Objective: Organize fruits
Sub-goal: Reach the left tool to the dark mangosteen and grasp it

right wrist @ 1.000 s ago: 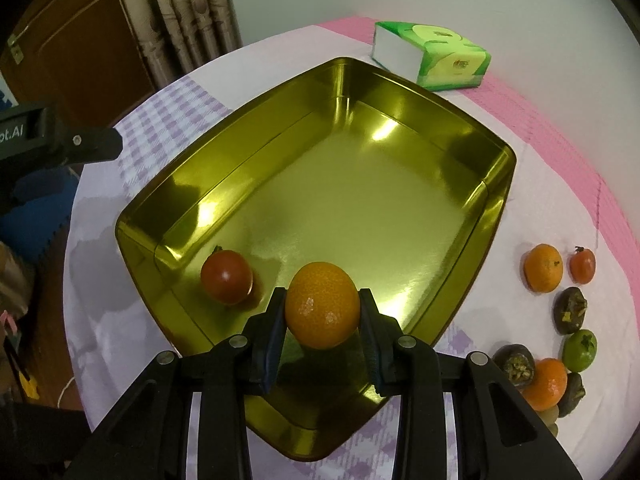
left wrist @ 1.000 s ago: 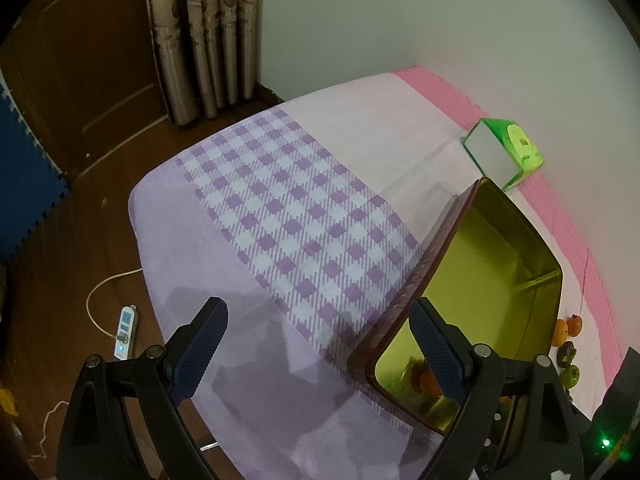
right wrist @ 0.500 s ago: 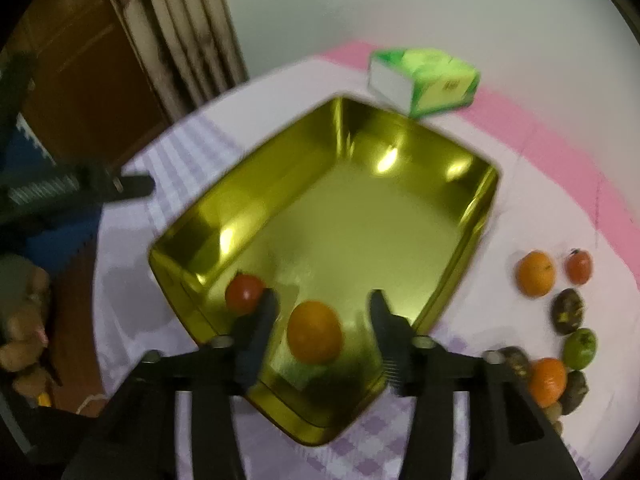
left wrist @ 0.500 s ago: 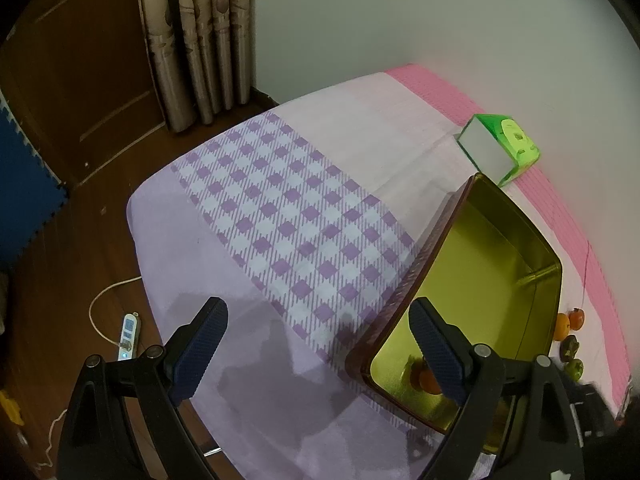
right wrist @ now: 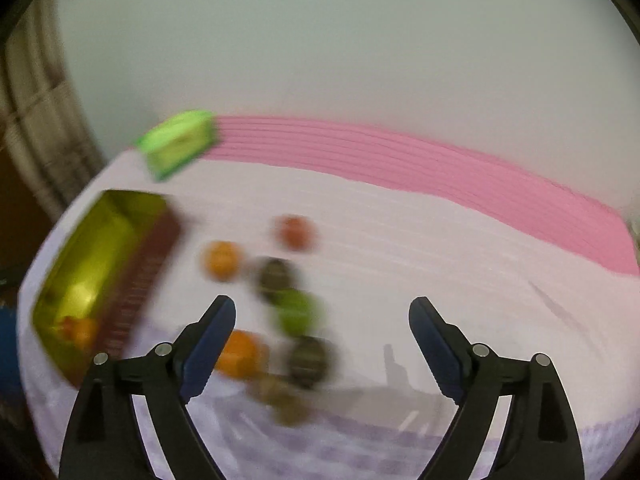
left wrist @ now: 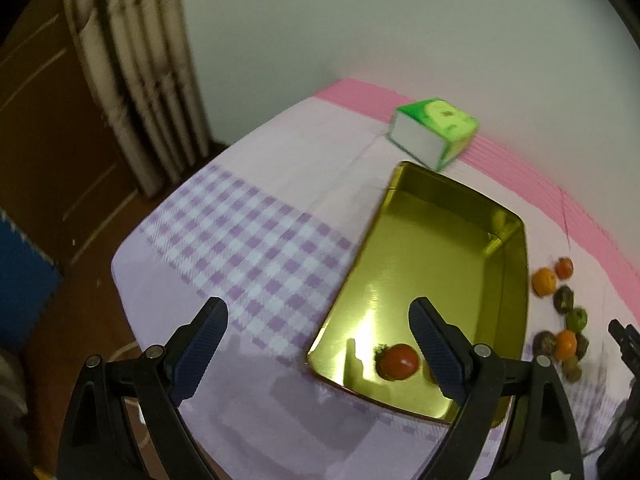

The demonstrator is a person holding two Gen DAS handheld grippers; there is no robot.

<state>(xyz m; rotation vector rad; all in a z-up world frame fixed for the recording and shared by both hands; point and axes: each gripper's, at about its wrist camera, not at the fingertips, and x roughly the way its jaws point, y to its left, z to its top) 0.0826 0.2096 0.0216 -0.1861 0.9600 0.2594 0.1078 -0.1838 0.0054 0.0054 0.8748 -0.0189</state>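
On the left side of the table [left wrist: 280, 168], over the purple check of the cloth, our left gripper [left wrist: 318, 346] hung with its jaws wide apart and nothing between them. Just to its right we saw the gold tin [left wrist: 516, 264], with a red tomato [left wrist: 399, 361] lying in its near corner and a sliver of orange fruit showing behind the gripper's right finger. Beyond the tin's far corner stood a green tissue box [left wrist: 434, 130]. Right of the tin, on the plain cloth, lay the loose fruits [left wrist: 560, 304] we had yet to sort: oranges, a small red one, a green one and several dark ones, close together.

Our right gripper [right wrist: 322, 330] was over that cluster, its jaws opening and empty, and its view was heavily blurred. The green fruit [right wrist: 298, 314] and a dark one [right wrist: 310, 360] sat between the fingers, with an orange [right wrist: 240, 354] just behind the left finger [right wrist: 210, 332].

We judged the step to be picking the next fruit. To do it well, we needed to steady the hand, single out one fruit at the cluster's edge, straddle it squarely, and close gently so its neighbours would not roll.
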